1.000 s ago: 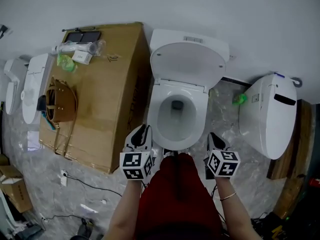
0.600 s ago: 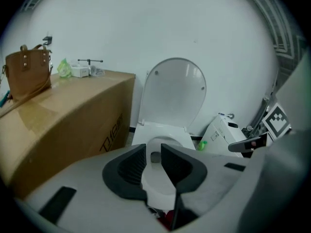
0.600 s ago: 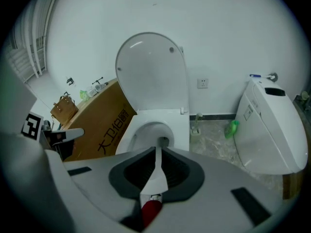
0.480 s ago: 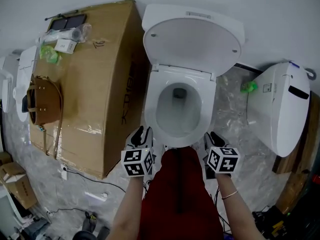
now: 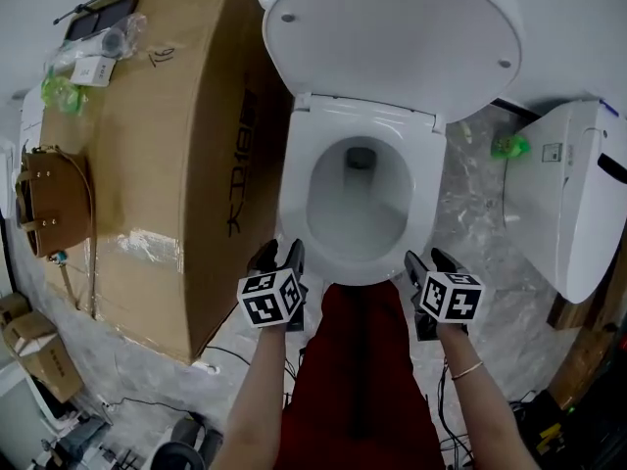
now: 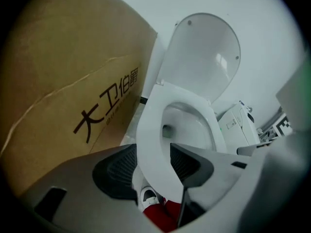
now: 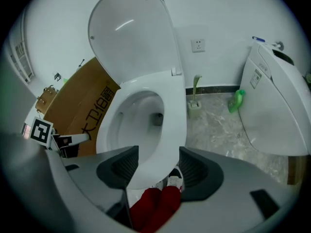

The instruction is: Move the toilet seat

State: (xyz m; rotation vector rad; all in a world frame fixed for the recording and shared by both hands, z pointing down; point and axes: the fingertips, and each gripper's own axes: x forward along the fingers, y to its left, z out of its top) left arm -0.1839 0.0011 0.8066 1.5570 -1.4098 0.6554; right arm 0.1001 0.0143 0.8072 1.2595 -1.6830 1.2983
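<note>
White plastic, the toilet seat (image 5: 294,194) lay flat on the bowl, with the lid (image 5: 392,37) tipped up against the wall behind it and a tall cardboard box (image 5: 167,145) standing just beside the bowl on the left. The left gripper (image 5: 278,255) hung at the seat's front-left curve and the right gripper (image 5: 429,260) at its front-right, both pointing steeply down. Each gripper's jaws had just been opening and stood spread. In the left gripper view the seat's rim ran between the ribbed pads (image 6: 116,171), and in the right gripper view the front of the rim showed between the pads (image 7: 194,171) with a gap on the outer side, so neither pair was yet pinching anything. The step in hand looked like taking hold of the seat before raising it. To do that well, each gripper probably needed to sink a little further so the pads straddled the full thickness of the rim, not just its rounded lip, where smooth plastic could slip out. Closing both at about the same time should keep the seat from skewing on its hinge. The lift would best follow the hinge's arc, with both hands kept level, slowing before the seat met the lid.
</note>
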